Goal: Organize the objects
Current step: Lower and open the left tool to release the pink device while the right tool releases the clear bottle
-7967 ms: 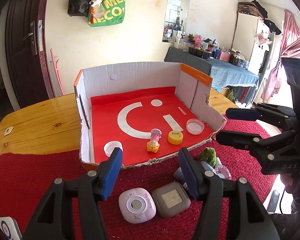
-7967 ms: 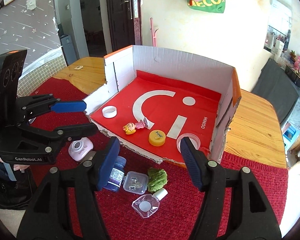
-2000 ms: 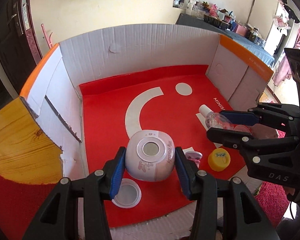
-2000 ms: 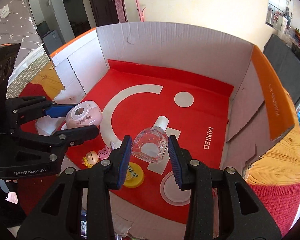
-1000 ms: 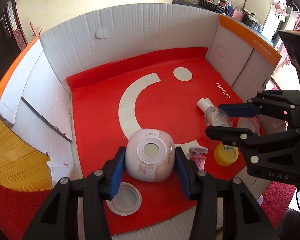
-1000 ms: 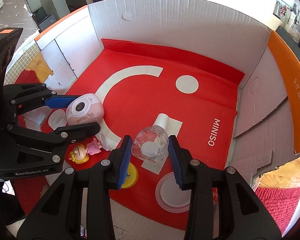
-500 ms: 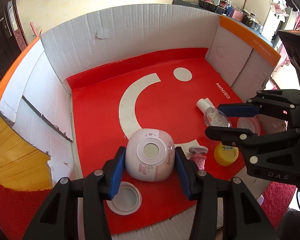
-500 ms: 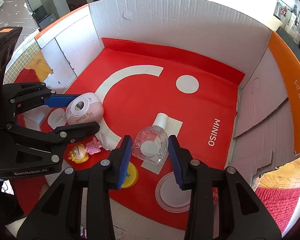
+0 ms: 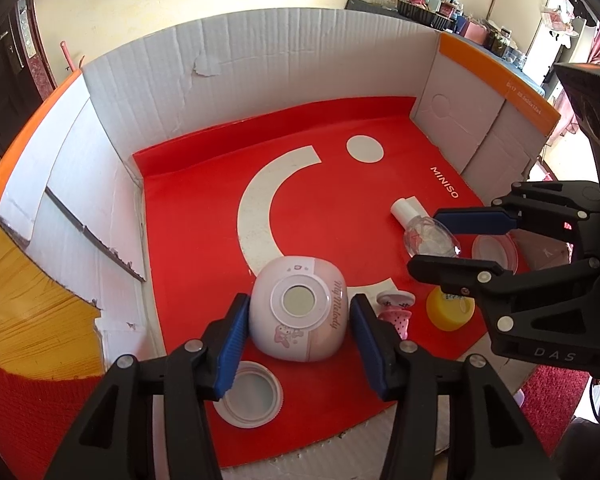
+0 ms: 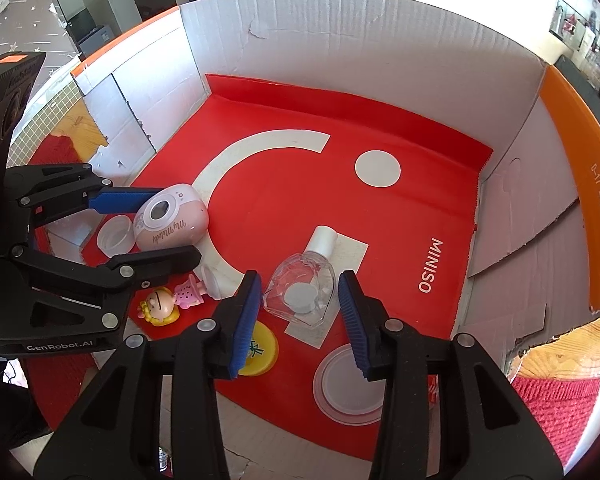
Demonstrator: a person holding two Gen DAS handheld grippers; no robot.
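Cardboard box point(image 9: 300, 60) is sitting on a wooden table point(image 9: 28, 320), red liner with a white arc and dot covering its floor, near wall torn down low. A red knitted cloth point(image 10: 556, 408) is lying on the table beside the box.

Left gripper point(image 9: 298, 334) is hovering over the near left part of the box floor, jaws just been opening. The pink-and-white My Melody case point(image 9: 298, 314) is sitting between them on the liner, tilted with its round window facing up. Narrow gaps are showing on both sides, so pads are off it.

Right gripper point(image 10: 298, 314) is hanging over the near right part, jaws also just been opening. The clear bottle point(image 10: 302, 292) with a white cap is lying flat between them on a white patch of the liner, cap pointing to the back wall. Gaps are visible on each side here too, so it is released, not gripped.

Smaller items on the liner (all loose):
- clear round lid point(image 10: 348, 384) is lying near the right front edge
- white lid point(image 9: 249, 398) is lying just below the left blue pad
- yellow cap point(image 9: 449, 309) is lying between the two grippers
- small doll figure point(image 10: 168, 300) is lying on its side near the yellow cap
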